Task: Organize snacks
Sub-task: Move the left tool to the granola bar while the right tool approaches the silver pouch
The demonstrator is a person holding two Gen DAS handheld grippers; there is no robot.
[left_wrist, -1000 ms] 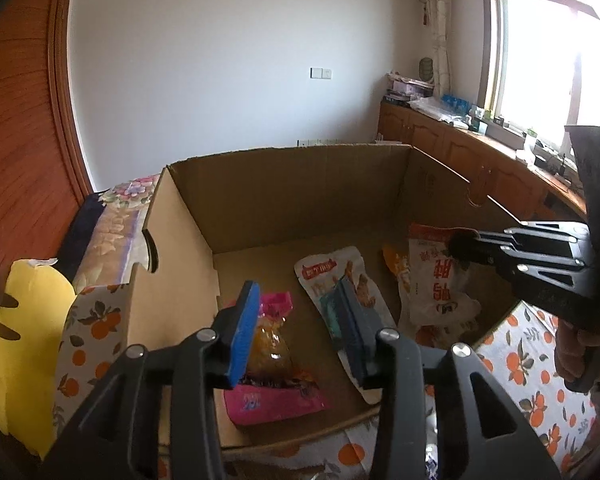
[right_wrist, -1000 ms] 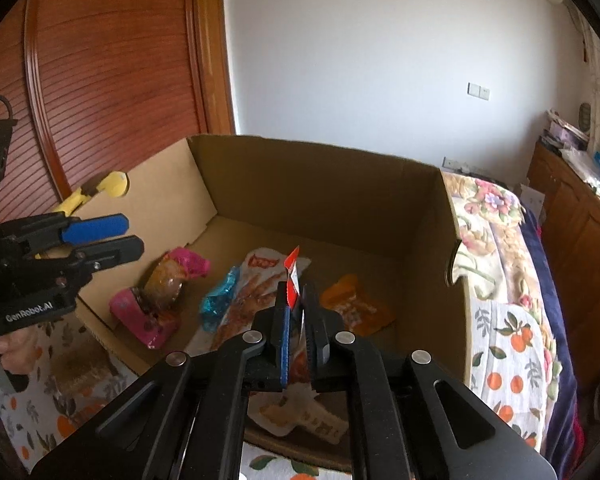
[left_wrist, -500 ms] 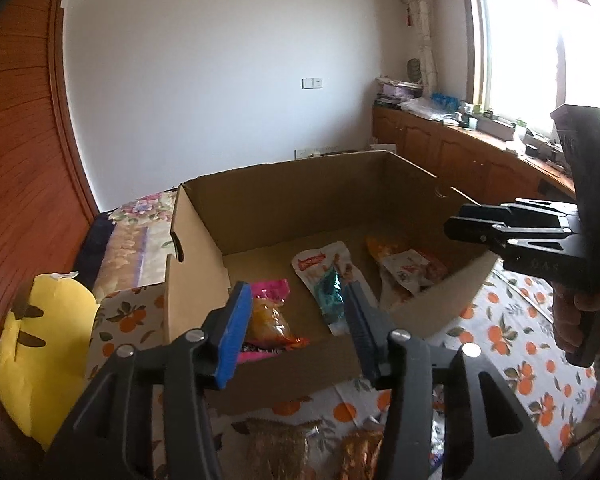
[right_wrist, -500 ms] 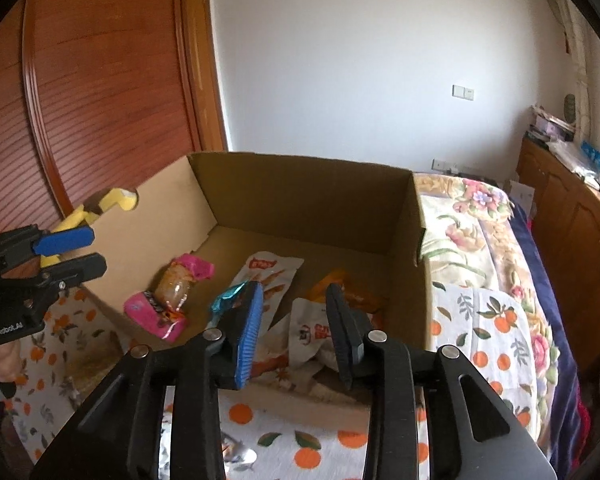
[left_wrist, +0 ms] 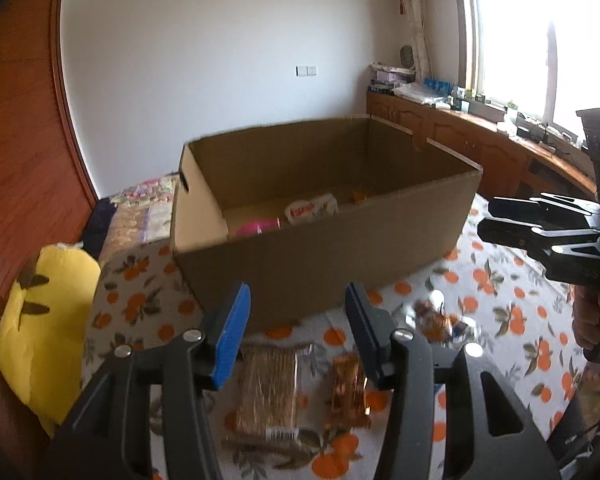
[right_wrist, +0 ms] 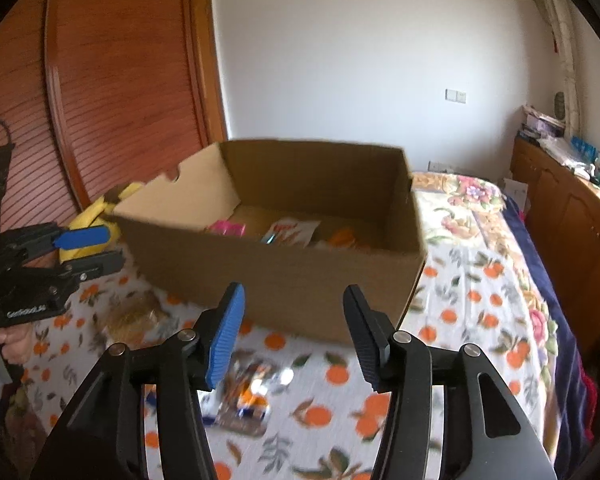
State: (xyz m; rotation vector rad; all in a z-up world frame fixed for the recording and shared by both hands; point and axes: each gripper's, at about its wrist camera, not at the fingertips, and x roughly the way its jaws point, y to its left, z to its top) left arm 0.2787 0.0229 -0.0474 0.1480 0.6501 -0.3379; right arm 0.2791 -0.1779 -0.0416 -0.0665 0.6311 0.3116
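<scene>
Both hand-held grippers are seen on the near side of the open brown cardboard box [left_wrist: 328,264], over the orange-print cloth [left_wrist: 512,312]. The left gripper [left_wrist: 296,332] stands open with nothing between its blue pads, and the right gripper [right_wrist: 292,332] has just been opening, its jaws likewise empty. The step in hand is judged to be the reach for the next snack, between one drop-off and the next pick.

Several packets are already lodged in the box: a pink wrapper [right_wrist: 226,226], a white pouch with red print [right_wrist: 294,232] and an orange packet [right_wrist: 342,236]. On the cloth, a clear-wrapped brown biscuit pack [left_wrist: 270,392] is framed between the left pads, its long axis running away from the camera toward the box (roughly along the fingers). Just beside it lies a crinkled golden-orange packet [left_wrist: 350,384], also lengthwise. Under the right gripper a clear packet with orange and blue print [right_wrist: 248,396] is blurred, its direction unclear.

Next, a descent is called for, with the jaws closed across the biscuit pack's narrow width.
</scene>
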